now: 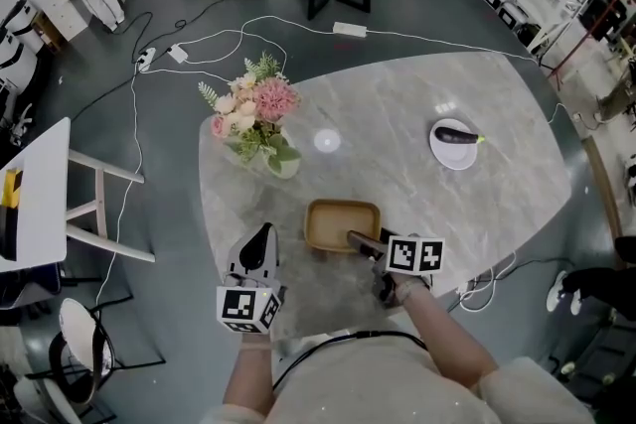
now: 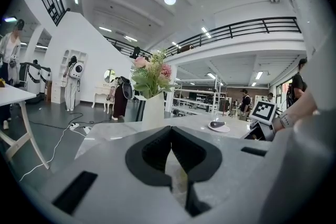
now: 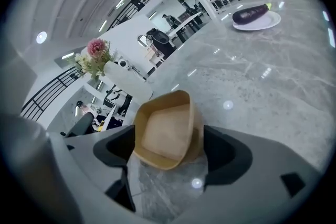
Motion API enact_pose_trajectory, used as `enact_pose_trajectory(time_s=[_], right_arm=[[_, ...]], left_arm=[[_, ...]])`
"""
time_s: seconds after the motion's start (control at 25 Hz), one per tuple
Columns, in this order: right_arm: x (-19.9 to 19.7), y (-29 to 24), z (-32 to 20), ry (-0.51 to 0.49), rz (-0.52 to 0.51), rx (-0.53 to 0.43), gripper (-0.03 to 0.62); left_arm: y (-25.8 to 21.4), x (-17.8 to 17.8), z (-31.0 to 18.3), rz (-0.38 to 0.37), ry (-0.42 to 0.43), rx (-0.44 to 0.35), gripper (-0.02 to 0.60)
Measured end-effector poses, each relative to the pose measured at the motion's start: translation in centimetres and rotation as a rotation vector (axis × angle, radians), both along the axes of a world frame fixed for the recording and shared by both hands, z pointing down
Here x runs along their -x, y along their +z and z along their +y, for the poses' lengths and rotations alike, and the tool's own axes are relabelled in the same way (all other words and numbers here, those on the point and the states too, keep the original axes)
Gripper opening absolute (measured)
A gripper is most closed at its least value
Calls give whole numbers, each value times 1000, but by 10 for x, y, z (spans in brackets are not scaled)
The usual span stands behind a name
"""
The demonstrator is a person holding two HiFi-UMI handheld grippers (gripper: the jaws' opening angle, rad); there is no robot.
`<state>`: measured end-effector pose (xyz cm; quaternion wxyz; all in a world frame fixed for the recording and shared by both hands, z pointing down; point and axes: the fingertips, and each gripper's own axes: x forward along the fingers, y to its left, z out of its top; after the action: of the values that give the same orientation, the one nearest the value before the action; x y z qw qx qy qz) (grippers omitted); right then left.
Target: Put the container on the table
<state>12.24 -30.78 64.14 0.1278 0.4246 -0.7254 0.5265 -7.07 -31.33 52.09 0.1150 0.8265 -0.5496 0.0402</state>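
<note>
A shallow brown container [image 1: 343,221] rests on the grey marble table [image 1: 417,104], near its front edge. My right gripper [image 1: 361,241] reaches it from the near right. In the right gripper view the container [image 3: 164,128] sits on the table [image 3: 262,81] between the wide-spread jaws of the right gripper [image 3: 168,140], and the pads do not press on it. My left gripper [image 1: 262,238] hovers left of the container. Its tips [image 2: 171,132] meet with nothing between them.
A vase of pink flowers [image 1: 258,119] stands on the table's left side. A white plate with an eggplant [image 1: 455,142] lies at the right. Cables [image 1: 248,30] run over the floor beyond. A white side table [image 1: 35,194] and a stool stand to the left.
</note>
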Motion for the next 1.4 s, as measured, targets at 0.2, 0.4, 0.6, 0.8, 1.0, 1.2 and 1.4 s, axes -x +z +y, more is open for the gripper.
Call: enact_pose_trajectory(time_s=[0.2, 0.4, 0.6, 0.8, 1.0, 1.2, 1.4], right_arm=[[-11, -13, -4, -8, 89, -106, 369], [-19, -29, -7, -32, 191, -231, 280], [-22, -43, -2, -25, 224, -302, 191], [-23, -53, 7, -14, 254, -361, 121], [-24, -63, 18, 7, 281, -401, 44], [-26, -76, 31, 36, 290, -451, 17], [-22, -94, 46, 50, 250, -530, 6]], left_arm=[[-2, -1, 2, 0, 13, -4, 5], [-5, -3, 5, -1, 29, -12, 5], [-11, -4, 10, -3, 51, -26, 5], [-14, -5, 15, -5, 78, -41, 5], [-23, -5, 21, 5, 103, -58, 5], [-38, -10, 29, 6, 142, -91, 5], [-42, -10, 42, 0, 168, -105, 5]])
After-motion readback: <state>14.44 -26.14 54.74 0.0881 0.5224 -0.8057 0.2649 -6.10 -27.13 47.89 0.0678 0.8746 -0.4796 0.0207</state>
